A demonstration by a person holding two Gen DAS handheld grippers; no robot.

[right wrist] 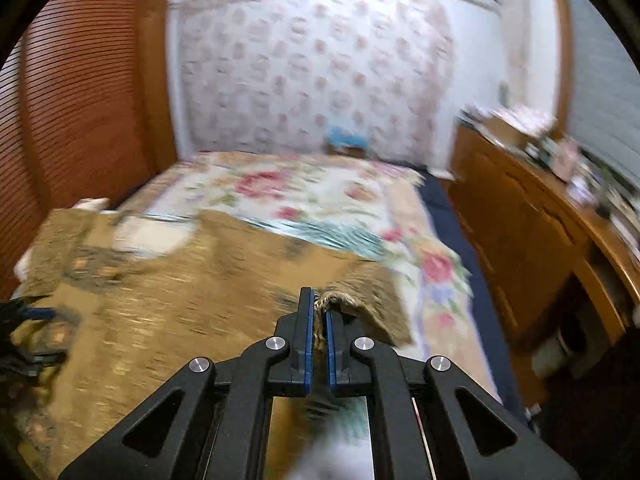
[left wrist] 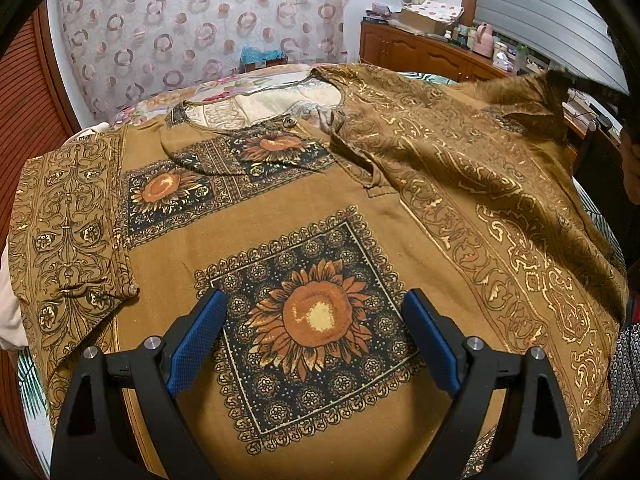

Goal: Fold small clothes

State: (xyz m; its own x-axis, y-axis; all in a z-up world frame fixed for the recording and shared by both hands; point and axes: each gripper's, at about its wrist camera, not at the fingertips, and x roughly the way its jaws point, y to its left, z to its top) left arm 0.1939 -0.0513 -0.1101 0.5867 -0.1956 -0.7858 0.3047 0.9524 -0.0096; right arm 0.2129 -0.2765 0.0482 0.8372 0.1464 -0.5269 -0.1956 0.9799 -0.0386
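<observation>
Brown sunflower-print shirt (left wrist: 304, 200) lies on the bed (right wrist: 320, 200); left gripper (left wrist: 316, 300) gapes above it, right gripper (right wrist: 318, 308) pinches its sleeve.

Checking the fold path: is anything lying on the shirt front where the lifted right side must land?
Nothing visible lies on the shirt front; only the open left hand-held gripper hovers over its sunflower panel.

This is a bedroom in a home. A bed (right wrist: 320, 196) with a flowered cover fills the middle, backed by a sheer curtain (left wrist: 200, 28) printed with pink rings. Slatted wooden doors (right wrist: 80, 100) stand on one side, and a wooden dresser (left wrist: 420, 50) crowded with bottles, boxes and a pink bag (left wrist: 483, 38) on the other.
</observation>
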